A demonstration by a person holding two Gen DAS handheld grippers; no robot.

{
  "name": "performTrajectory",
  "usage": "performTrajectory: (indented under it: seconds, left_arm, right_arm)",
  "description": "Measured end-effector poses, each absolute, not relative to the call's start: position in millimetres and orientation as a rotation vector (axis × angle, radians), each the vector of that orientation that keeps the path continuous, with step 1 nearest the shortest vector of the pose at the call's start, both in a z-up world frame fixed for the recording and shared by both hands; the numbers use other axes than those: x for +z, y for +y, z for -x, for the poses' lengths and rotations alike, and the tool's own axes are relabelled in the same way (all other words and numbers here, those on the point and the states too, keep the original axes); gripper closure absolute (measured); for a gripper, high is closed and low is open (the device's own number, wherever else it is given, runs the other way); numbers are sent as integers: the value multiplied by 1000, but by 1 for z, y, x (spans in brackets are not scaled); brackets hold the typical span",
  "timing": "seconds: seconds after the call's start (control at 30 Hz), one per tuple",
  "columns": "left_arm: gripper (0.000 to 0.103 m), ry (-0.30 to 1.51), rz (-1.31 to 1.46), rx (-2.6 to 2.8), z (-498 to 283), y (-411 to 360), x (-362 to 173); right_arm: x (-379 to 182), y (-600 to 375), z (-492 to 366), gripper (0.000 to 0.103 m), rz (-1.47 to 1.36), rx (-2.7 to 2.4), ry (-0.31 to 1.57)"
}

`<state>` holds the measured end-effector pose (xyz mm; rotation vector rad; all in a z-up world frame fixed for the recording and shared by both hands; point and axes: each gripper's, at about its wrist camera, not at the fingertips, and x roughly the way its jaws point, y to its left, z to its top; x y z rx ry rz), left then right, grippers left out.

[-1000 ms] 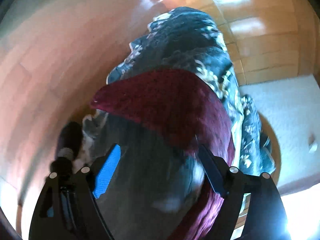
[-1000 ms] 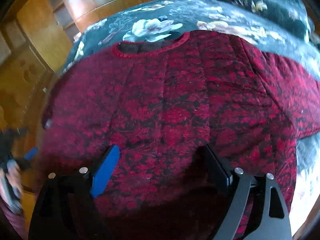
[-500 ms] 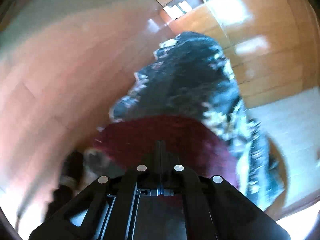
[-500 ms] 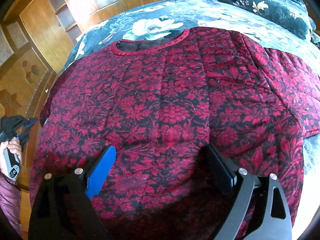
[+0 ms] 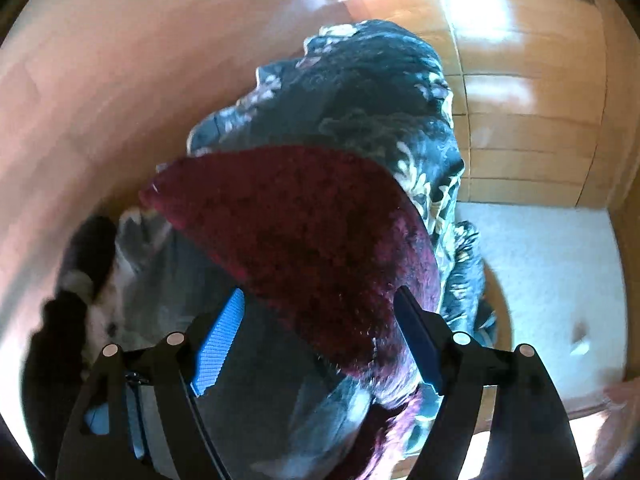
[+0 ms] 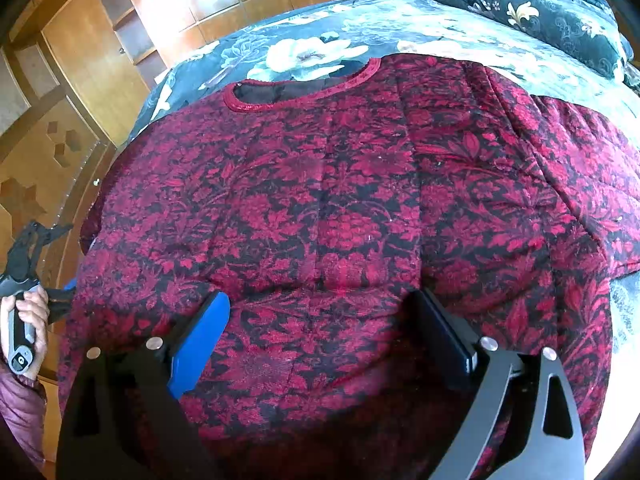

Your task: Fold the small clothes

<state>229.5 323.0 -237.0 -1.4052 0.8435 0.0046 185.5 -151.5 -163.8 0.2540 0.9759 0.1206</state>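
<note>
Over floral bedding [image 6: 312,50], red garment [image 6: 360,216] cut off below, left claw [image 5: 320,336] just reopened, right claw [image 6: 324,332] wide, both empty

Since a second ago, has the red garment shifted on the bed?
No. In the right wrist view the red garment keeps its neckline just below the white flower on the bedspread.

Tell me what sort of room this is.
Probably a bedroom: the red patterned garment lies spread on a bed with a dark floral bedspread, with wooden cabinets alongside.
</note>
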Motion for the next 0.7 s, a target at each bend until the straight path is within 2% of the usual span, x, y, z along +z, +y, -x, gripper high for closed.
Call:
performTrajectory:
  seconds: [0.07,0.1,0.17,0.23,0.27,0.37,0.53,0.7]
  left_arm:
    - [30,850,1467,38,-236,321,-251]
    - [36,843,1483,48,-239,321,-255]
    - [68,826,1502,59,-244,323,-259]
    - [83,775,1464,68,-244,327,-248]
    - [86,752,1433,77,-242,328,-240]
    - [88,677,1309,95,-225,331,-211]
    - [88,896,1109,188,-255,322,-231]
    - [78,940,986,234,-256,315,-203]
  right_arm:
    - [-164,-152,-185,9,-254,120,976]
    - [-164,-152,-185,9,-254,120,977]
    - [-163,-151,-185,9,-254,119,977]
    - [-164,-151,-185,9,-252,120,977]
    - [-164,-151,-185,9,-251,119,977]
    - [-164,-151,-186,8,-249,121,976]
    - [-167,-149,-189,7,-238,124,977]
    - [-166,-149,-189,7,-245,128,976]
